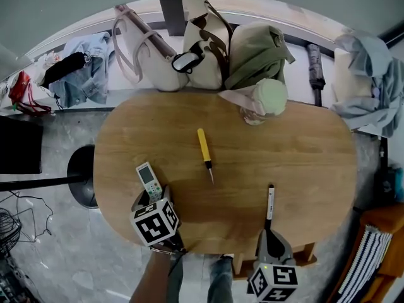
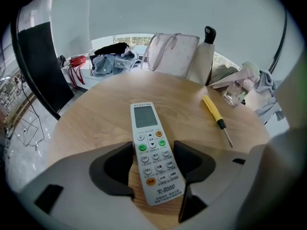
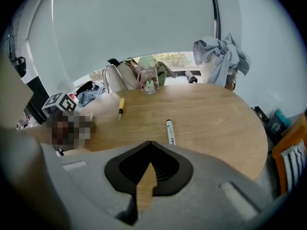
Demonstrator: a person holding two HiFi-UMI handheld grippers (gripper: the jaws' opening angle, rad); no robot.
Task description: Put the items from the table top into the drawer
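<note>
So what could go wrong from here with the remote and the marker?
1. The left gripper has its jaws either side of the remote near its bottom end, and most of its length sticks out ahead. Lifted like that, it may tip or slip.
2. The right gripper is shut, with the marker lying just ahead on the table. Advancing without opening would likely push or roll the marker.

The remote control (image 2: 152, 152) bears "K-" and a number ending "000", first digit unclear.
</note>
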